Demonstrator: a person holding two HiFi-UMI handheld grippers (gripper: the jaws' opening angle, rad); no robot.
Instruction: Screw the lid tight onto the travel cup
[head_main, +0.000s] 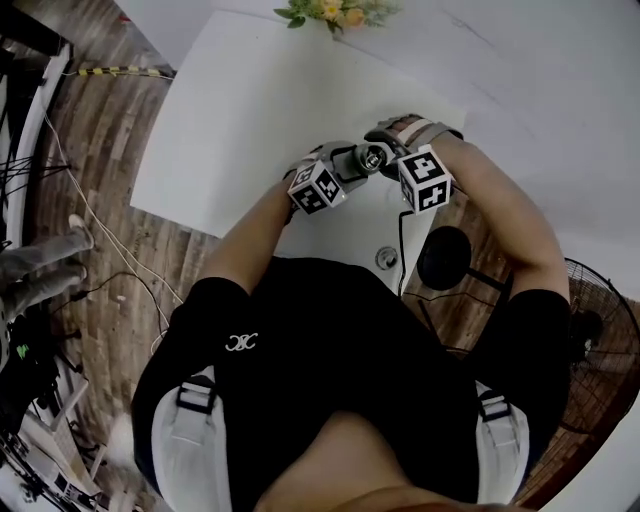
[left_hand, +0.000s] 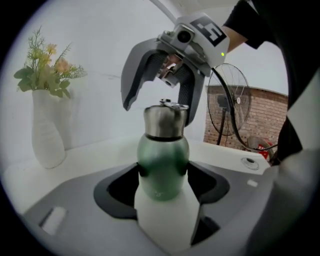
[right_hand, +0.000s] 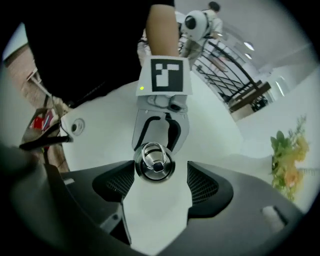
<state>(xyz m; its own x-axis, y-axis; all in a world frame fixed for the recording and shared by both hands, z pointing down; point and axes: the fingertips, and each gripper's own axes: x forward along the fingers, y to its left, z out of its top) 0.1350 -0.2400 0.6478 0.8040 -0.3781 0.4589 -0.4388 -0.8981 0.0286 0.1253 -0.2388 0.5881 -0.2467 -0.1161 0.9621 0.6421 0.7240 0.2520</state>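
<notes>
A green travel cup (left_hand: 163, 167) stands upright above the white table (head_main: 250, 120), with my left gripper (left_hand: 164, 173) shut on its body. A steel lid (left_hand: 165, 121) with a ring on top (right_hand: 154, 161) sits on the cup. In the left gripper view my right gripper (left_hand: 159, 111) hangs over the lid from above, open, its fingers (left_hand: 134, 80) apart from the steel. In the right gripper view the lid lies between the right gripper's (right_hand: 161, 172) wide jaws with a gap on each side. In the head view both grippers (head_main: 345, 168) (head_main: 392, 158) meet at the cup (head_main: 373, 157).
A white vase with flowers (left_hand: 47, 130) stands at the table's far side (head_main: 335, 12). A standing fan (left_hand: 232, 105) and a brick wall lie beyond the table's near edge. A round cable hole (head_main: 386, 258) sits in the table close to the person.
</notes>
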